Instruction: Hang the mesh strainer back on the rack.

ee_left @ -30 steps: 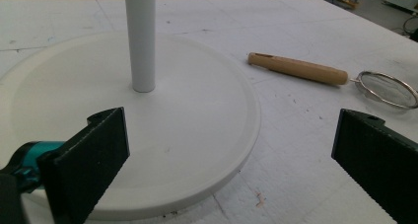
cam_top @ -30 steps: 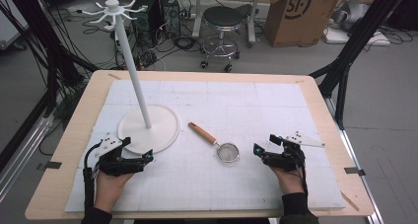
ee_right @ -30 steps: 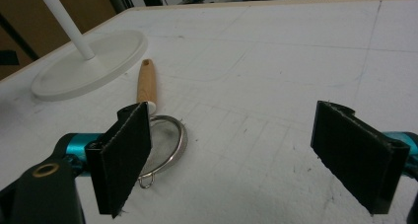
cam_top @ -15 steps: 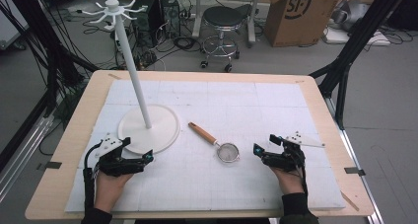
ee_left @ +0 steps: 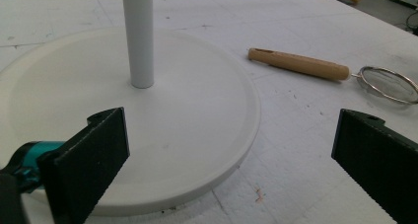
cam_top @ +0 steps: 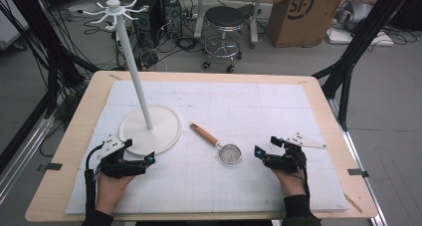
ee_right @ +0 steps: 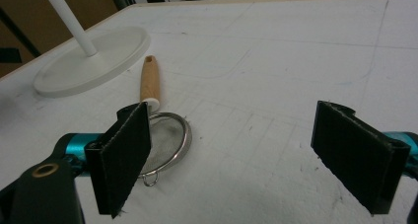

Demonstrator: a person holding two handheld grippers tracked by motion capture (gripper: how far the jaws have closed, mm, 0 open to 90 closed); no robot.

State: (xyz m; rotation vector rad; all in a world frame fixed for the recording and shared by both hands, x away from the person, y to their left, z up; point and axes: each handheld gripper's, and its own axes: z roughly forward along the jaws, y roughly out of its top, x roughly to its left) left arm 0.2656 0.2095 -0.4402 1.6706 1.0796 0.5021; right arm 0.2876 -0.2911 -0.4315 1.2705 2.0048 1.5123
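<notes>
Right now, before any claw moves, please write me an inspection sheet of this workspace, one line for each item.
Surface: wooden table covered by a white gridded mat, with small marks.
Job's things: small mesh strainer with wooden handle lies flat on the mat; white hook stand upright on its round base.
Clutter: nothing seen on the mat.
Grippers: left claw open, beside the stand's base; right claw open, just right of the strainer, holding nothing.
Cables: black cable trails from the left claw; more cables on the floor.
Surroundings: stool, cardboard box, black frame legs.
</notes>
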